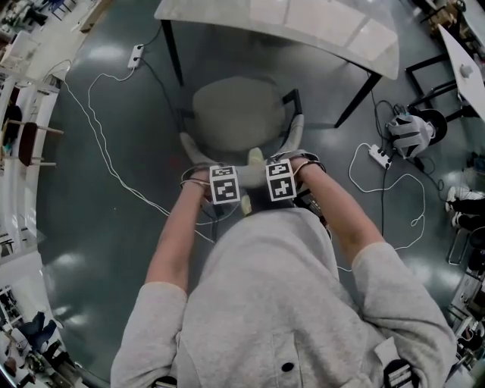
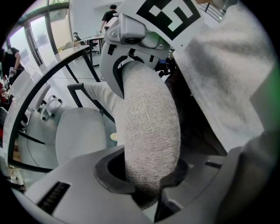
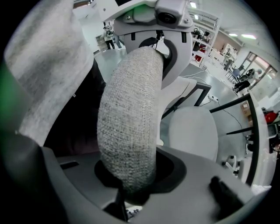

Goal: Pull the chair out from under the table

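by table [image 1: 303, 23], l tool [image 2: 146, 194] + r tool [image 3: 131, 190] clamp chair backrest [image 2: 151, 122].

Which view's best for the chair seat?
Head view: the whole seat, from above, in front of the table. Both gripper views show only part of it, beyond the backrest clamped in their jaws.

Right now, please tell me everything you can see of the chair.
The chair is grey, with a round padded seat, dark frame and a curved backrest in coarse woven fabric. It stands upright on the floor, seat facing the white table and clear of its top. The left gripper and right gripper clamp the backrest's rim side by side.
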`<state>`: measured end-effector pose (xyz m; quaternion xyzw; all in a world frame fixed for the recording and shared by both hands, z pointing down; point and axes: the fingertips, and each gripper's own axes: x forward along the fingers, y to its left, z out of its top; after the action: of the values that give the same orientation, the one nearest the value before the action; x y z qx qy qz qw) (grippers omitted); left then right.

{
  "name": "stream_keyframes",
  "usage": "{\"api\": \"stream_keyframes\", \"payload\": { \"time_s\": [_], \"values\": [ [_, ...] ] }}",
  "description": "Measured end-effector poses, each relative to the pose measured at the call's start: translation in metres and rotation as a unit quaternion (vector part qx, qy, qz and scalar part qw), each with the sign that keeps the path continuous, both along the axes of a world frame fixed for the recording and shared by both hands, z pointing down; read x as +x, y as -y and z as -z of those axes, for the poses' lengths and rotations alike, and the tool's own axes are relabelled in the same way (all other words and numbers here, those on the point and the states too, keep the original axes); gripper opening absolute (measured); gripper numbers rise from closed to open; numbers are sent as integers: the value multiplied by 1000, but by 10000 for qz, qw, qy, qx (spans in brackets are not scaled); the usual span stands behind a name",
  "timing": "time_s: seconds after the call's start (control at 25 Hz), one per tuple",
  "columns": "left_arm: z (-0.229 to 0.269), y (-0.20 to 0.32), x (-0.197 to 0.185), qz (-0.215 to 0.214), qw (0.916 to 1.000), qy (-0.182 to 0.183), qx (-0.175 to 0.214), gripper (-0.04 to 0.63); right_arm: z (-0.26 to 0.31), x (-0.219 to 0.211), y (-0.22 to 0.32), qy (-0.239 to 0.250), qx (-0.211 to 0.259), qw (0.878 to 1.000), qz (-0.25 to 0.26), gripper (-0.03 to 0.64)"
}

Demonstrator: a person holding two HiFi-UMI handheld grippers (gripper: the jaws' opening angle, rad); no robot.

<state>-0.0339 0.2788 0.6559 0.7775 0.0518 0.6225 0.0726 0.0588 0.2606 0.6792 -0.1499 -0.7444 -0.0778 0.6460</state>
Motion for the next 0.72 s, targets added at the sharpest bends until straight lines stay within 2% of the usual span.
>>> {"api": "stream_keyframes", "payload": {
  "time_s": [0.72],
  "values": [
    [-1,-47,9,-41,10000,-41,-25,117,0,8,-46,-18,29,10000,-72,98]
  ]
}}
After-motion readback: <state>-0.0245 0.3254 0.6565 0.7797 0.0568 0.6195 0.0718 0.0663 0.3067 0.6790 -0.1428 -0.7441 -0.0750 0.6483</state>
